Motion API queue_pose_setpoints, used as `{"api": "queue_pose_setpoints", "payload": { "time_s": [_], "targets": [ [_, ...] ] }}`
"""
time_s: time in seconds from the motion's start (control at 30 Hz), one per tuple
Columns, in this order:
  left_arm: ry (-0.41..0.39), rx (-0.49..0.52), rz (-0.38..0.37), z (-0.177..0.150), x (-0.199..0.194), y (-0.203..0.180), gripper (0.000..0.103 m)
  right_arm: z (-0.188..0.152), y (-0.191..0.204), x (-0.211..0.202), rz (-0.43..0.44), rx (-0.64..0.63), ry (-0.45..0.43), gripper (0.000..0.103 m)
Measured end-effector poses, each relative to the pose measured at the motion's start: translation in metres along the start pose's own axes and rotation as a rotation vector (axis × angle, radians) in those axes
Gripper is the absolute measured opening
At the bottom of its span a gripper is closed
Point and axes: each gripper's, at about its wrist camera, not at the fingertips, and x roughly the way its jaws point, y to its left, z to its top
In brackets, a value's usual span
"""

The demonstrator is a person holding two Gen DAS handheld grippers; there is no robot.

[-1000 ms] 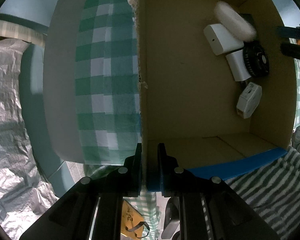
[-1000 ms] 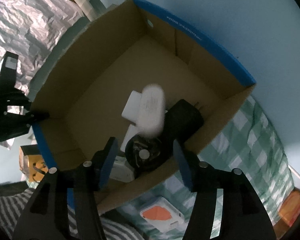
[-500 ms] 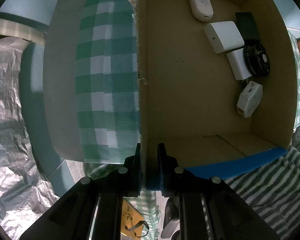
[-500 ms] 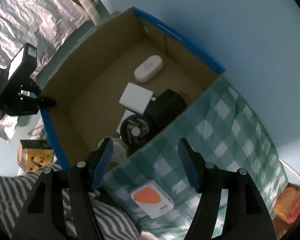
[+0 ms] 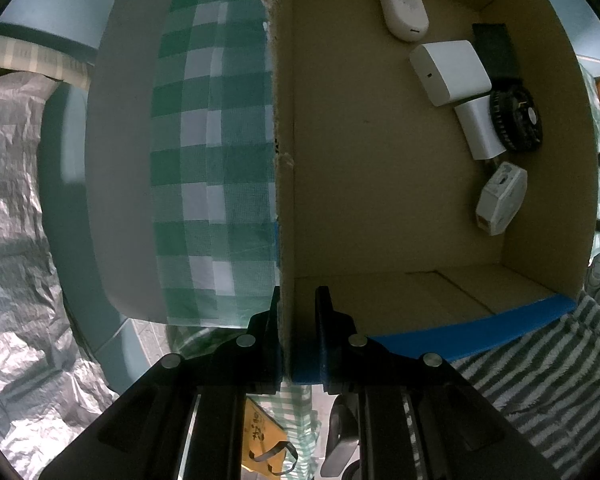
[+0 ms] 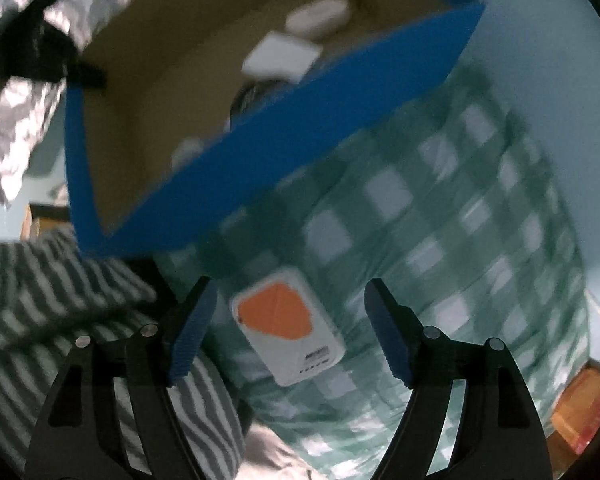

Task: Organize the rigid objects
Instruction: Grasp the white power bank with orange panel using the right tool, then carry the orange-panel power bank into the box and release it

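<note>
Green-and-white checked cloth [image 6: 440, 216] is covering the surface; a grey striped towel [image 5: 540, 364] is lying just beside it — crinkled silver foil [image 5: 16, 200] is showing at the left edge.

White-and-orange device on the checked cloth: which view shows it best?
The right wrist view: the white-and-orange device lies whole, though motion-blurred, between the open fingers of the right gripper. The left wrist view shows none of it, only the cardboard box interior.
</note>
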Motion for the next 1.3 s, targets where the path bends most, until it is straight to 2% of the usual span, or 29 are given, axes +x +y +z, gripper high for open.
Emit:
{"api": "queue_pose_setpoints", "payload": {
  "time_s": [0.2, 0.43, 0.67, 0.8, 0.87, 0.97, 1.1, 1.3],
  "targets": [
    [-0.003, 0.002, 0.002, -0.001, 0.0, -0.001, 0.013, -0.016, 0.012, 0.034, -0.04, -0.09, 0.073, 0.078],
    [-0.005, 0.003, 0.0, -0.002, -0.001, 0.0, 0.013, -0.02, 0.03, 0.055, -0.091, -0.191, 0.104, 0.078],
    [-0.008, 0.004, 0.0, -0.003, -0.001, 0.001, 0.013, -0.018, 0.042, 0.075, -0.128, -0.23, 0.124, 0.08],
    [-0.01, 0.002, -0.004, -0.002, -0.001, 0.002, 0.013, -0.018, 0.043, 0.076, -0.133, -0.194, 0.099, 0.078],
    [-0.01, 0.003, -0.003, -0.002, -0.001, 0.003, 0.013, -0.019, 0.044, 0.074, -0.14, -0.162, 0.082, 0.072],
    [-0.01, 0.005, -0.002, -0.002, -0.001, 0.003, 0.013, -0.015, 0.033, 0.07, -0.129, -0.041, 0.064, 0.067],
    [-0.012, 0.005, -0.001, -0.002, 0.0, 0.003, 0.013, -0.011, 0.019, 0.065, -0.112, 0.078, 0.033, 0.065],
    [-0.016, 0.006, -0.003, -0.002, 0.0, 0.004, 0.013, -0.013, 0.006, 0.052, -0.087, 0.166, -0.01, 0.063]
  ]
}}
